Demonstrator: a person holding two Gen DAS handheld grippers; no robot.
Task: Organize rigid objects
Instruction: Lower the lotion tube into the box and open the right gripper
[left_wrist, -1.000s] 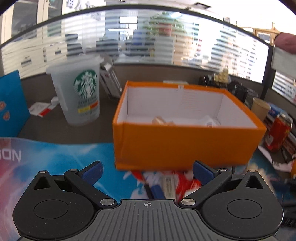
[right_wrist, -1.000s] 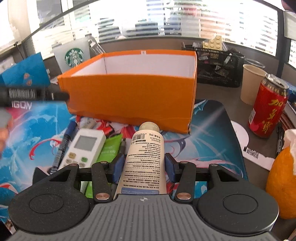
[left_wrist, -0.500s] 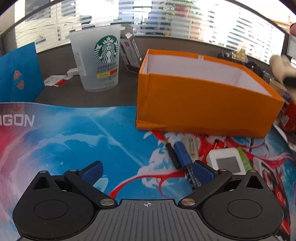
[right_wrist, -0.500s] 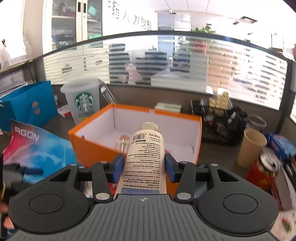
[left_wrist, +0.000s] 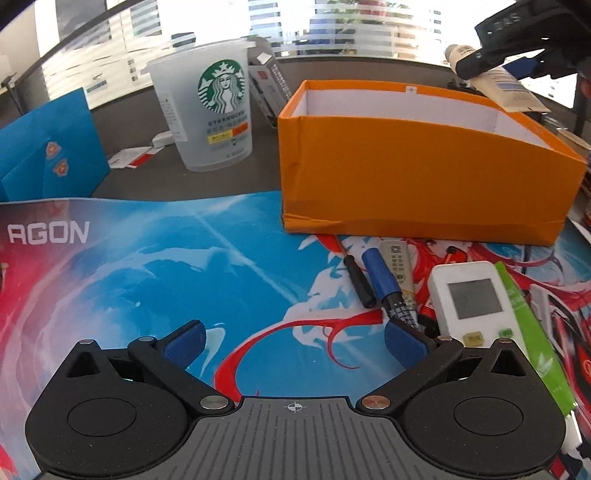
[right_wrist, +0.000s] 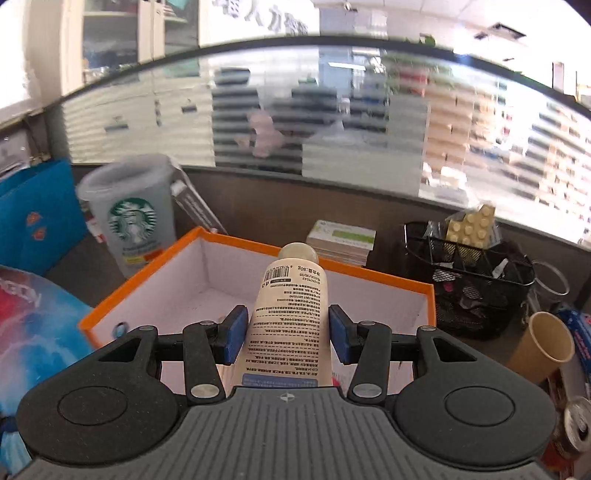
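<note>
My right gripper (right_wrist: 287, 328) is shut on a cream tube (right_wrist: 290, 314) with printed text, held above the open orange box (right_wrist: 147, 284). The tube (left_wrist: 495, 83) and right gripper also show over the box (left_wrist: 424, 166) in the left wrist view. My left gripper (left_wrist: 293, 339) is open and empty, low over the colourful mat (left_wrist: 147, 266). In front of it on the mat lie a white remote (left_wrist: 469, 295), a blue pen (left_wrist: 384, 284), a black pen (left_wrist: 358, 282), a grey remote (left_wrist: 399, 266) and a green packet (left_wrist: 532, 332).
A Starbucks cup (left_wrist: 210, 110) and a blue bag (left_wrist: 48, 147) stand left of the box. A black mesh organiser (right_wrist: 472, 280), a paper cup (right_wrist: 543, 347), a can (right_wrist: 576, 424) and a stack of cards (right_wrist: 343, 240) lie right and behind.
My right gripper has lifted the tube higher, to above the box. My left gripper has pulled back and dropped lower towards the mat, closer to the pens and remotes.
</note>
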